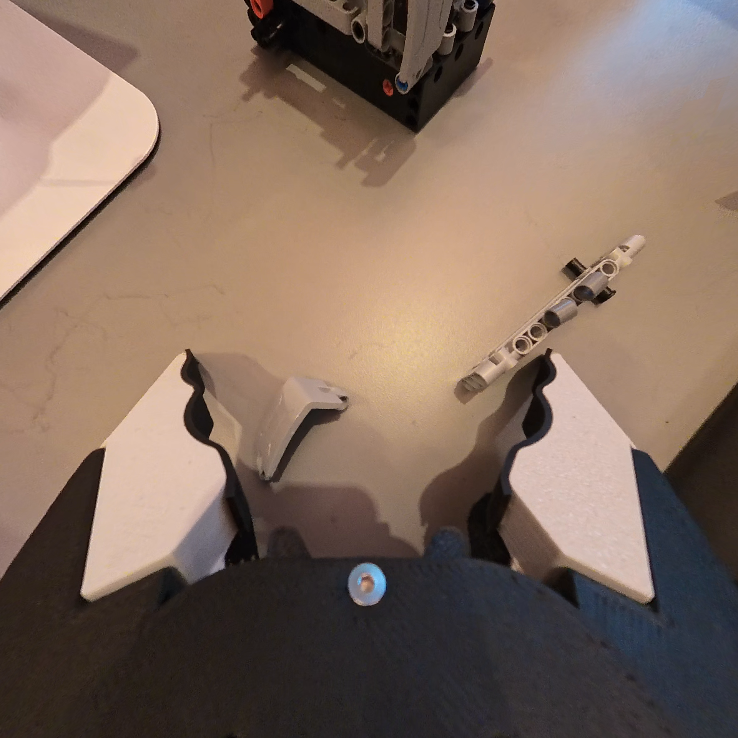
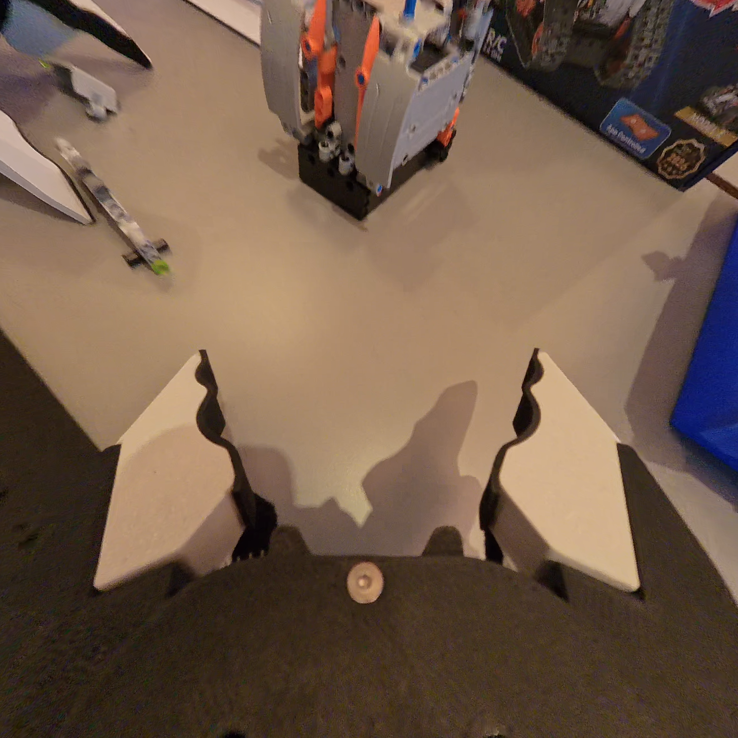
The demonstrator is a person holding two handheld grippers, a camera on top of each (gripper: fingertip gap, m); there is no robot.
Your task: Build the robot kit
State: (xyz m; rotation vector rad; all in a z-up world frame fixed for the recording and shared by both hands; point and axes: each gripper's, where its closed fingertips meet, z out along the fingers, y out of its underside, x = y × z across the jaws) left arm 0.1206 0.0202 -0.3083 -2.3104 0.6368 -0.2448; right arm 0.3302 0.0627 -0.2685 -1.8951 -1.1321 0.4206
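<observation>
My left gripper (image 1: pixel 369 353) is open, low over the table. A curved grey panel piece (image 1: pixel 293 419) lies on the table between its fingers, close to the left finger (image 1: pixel 159 459). A grey holed beam with pins (image 1: pixel 551 319) lies just beyond the right finger (image 1: pixel 575 459). A brick-built model on a black base (image 1: pixel 383 60) stands farther ahead. My right gripper (image 2: pixel 367 351) is open and empty above bare table. The same model (image 2: pixel 367 100), grey with orange parts, stands ahead of it. The beam (image 2: pixel 112 207) and the left gripper's finger (image 2: pixel 36 175) show at its left.
A white rounded board (image 1: pixel 60 167) lies at the left. A printed dark box (image 2: pixel 623 80) stands at the back right and a blue object (image 2: pixel 711 379) at the right. The table edge (image 2: pixel 48 383) runs near the right gripper's left side, with dark floor below.
</observation>
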